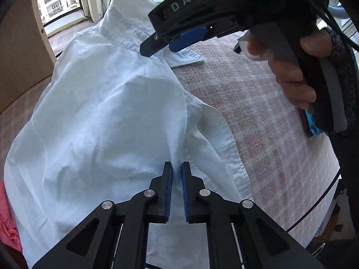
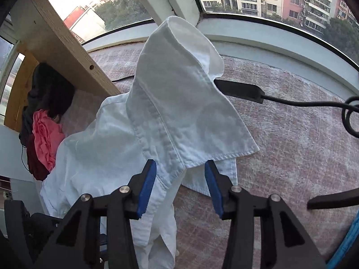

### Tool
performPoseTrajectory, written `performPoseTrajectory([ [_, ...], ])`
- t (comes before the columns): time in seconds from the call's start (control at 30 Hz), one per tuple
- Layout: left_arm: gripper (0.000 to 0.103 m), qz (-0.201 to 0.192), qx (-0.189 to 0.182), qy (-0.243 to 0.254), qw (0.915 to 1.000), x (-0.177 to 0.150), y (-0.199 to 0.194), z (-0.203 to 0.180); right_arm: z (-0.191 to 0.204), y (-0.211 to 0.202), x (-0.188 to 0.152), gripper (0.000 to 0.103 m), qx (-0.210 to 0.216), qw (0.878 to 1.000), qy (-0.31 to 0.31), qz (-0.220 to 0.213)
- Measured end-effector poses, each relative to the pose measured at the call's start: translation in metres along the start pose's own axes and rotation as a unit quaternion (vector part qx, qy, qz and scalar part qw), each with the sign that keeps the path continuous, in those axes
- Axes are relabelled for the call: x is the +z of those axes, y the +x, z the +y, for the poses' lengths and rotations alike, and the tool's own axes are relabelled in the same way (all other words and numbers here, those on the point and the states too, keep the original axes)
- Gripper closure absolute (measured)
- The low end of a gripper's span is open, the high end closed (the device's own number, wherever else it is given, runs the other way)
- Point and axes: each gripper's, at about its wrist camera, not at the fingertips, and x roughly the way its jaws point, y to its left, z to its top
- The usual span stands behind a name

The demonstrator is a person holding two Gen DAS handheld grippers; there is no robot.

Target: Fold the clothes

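A pale white-blue shirt (image 1: 101,112) lies crumpled on the cloth-covered table. My left gripper (image 1: 177,165) is shut on a pinched fold of the shirt near a seam, and the fabric bunches up between the blue pads. Higher up, the shirt's collar (image 2: 179,103) stands raised. My right gripper (image 2: 180,168) is open, one finger on each side of the collar's lower corner, and the pads do not press it. In the left wrist view the right gripper (image 1: 166,47) hovers over the collar (image 1: 128,22), held by a hand (image 1: 291,83).
A pink-and-white patterned cloth (image 2: 291,145) covers the table. A wooden board (image 2: 62,44) stands at the left, with pink and dark clothes (image 2: 44,139) heaped beside it. A black cable with a small box (image 2: 242,89) lies behind the shirt. Windows (image 2: 269,0) line the back.
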Motion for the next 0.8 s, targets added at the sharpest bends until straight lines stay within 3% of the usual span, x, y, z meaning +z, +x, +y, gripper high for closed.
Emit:
performPoseTrajectory([
  [0.1, 0.095, 0.001, 0.003, 0.01, 0.9999, 0.0, -0.003, -0.003, 0.001, 0.003, -0.001, 0.06, 0.004, 1.0, 0.009, -0.007],
  [0.13, 0.095, 0.0, 0.003, 0.012, 0.9999, 0.001, -0.005, -0.004, 0.002, 0.003, -0.001, 0.063, 0.006, 1.0, 0.009, -0.01],
  [0.2, 0.095, -0.002, 0.001, 0.014, 0.9999, 0.001, -0.007, -0.005, 0.006, 0.004, -0.001, 0.084, 0.019, 1.0, 0.002, -0.002],
  [0.4, 0.095, -0.004, -0.01, -0.001, 0.9999, 0.0, -0.01, -0.002, 0.008, -0.004, 0.003, 0.097, 0.017, 1.0, 0.005, -0.024],
  [0.47, 0.091, -0.004, -0.019, -0.001, 0.9998, -0.01, -0.016, -0.005, 0.01, -0.017, 0.005, 0.097, -0.001, 0.999, -0.011, -0.033],
  [0.57, 0.078, -0.007, -0.027, 0.005, 0.9996, -0.013, -0.016, 0.001, 0.028, -0.024, 0.012, 0.097, -0.083, 0.993, -0.07, -0.051],
  [0.7, 0.078, 0.008, -0.017, 0.01, 0.9998, -0.014, -0.003, 0.002, 0.045, -0.019, 0.015, 0.095, -0.164, 0.977, -0.126, -0.055],
  [0.8, 0.078, 0.009, -0.012, 0.011, 0.9998, -0.013, 0.0, 0.005, 0.043, -0.01, 0.015, 0.09, -0.175, 0.975, -0.131, -0.04],
])
